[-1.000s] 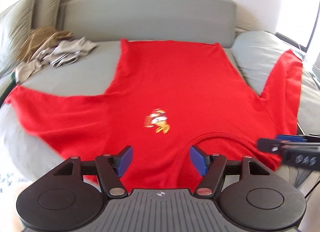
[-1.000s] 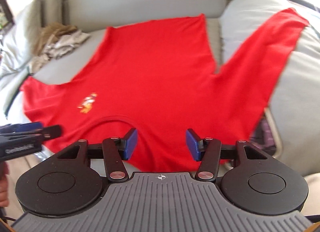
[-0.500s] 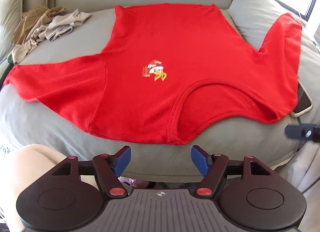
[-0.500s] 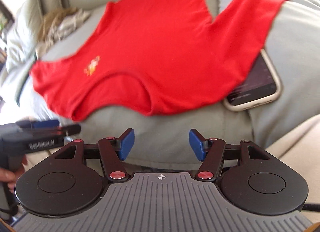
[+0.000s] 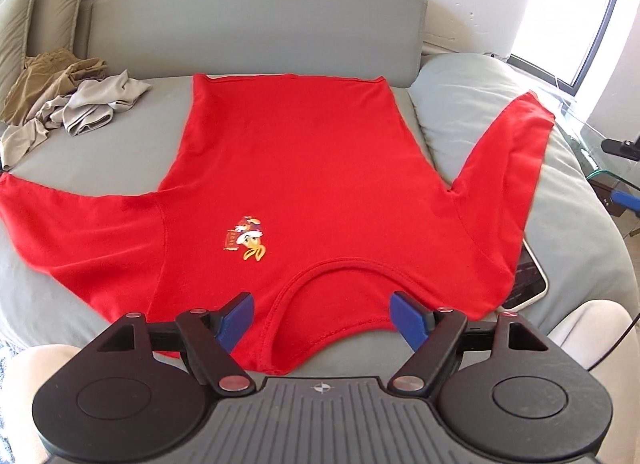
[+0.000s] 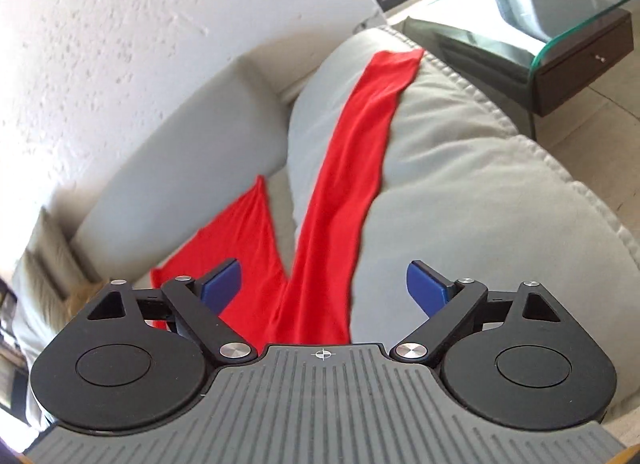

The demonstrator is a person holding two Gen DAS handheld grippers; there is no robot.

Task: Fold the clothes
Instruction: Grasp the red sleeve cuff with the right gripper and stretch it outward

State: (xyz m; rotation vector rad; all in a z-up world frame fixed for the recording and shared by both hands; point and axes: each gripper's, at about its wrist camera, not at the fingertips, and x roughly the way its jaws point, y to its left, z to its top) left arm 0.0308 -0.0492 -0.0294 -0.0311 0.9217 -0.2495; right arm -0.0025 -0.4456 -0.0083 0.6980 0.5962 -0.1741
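Tongs, two: left gripper (image 5: 322, 314) over the collar, jaws just widened, nothing between them; right gripper (image 6: 323, 282) over the sleeve (image 6: 352, 168) toward one o'clock, jaws just widened, nothing gripped.

Red shirt (image 5: 296, 168): flat on grey sofa (image 5: 256, 20), collar at six o'clock, sleeves spread at nine and two. No fold made; all folding outstanding.

Crumpled clothes (image 5: 68, 104), ten o'clock: unfolded.
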